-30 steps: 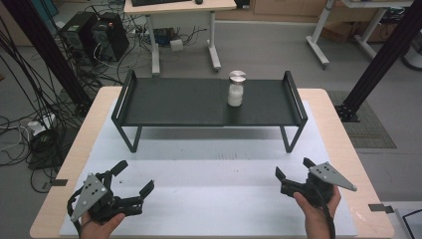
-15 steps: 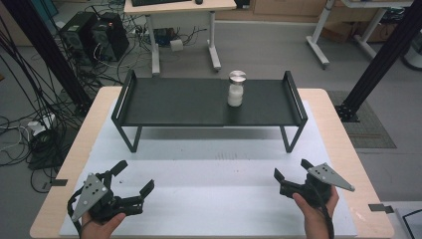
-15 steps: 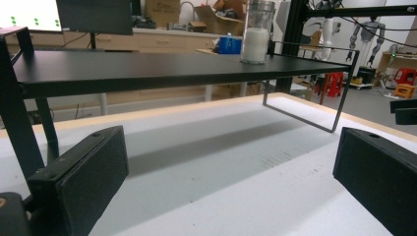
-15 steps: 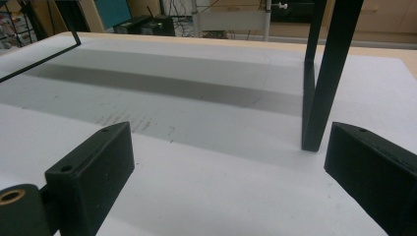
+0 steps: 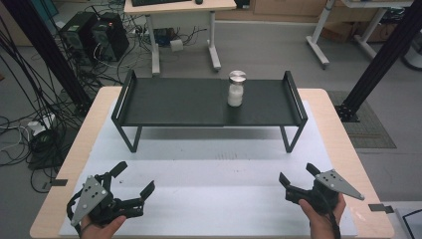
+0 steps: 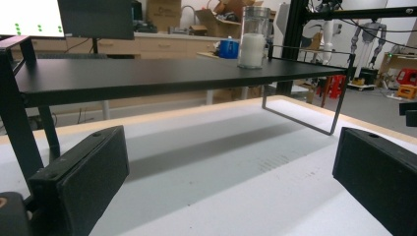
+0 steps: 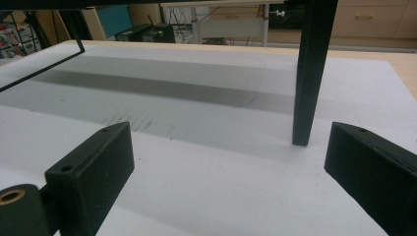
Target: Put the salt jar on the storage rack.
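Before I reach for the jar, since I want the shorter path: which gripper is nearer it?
The right gripper. The jar stands right of the shelf's middle, so the left gripper sits farther across the table.

Lighting is even, diffuse and overhead. The black shelf (image 5: pixel 209 102) casts a soft grey shadow band on the white mat (image 5: pixel 209 199) ahead of both grippers. No glare noted. The high view is slightly soft. In both gripper views the near jaws are blurred; straight lines bow toward frame edges.
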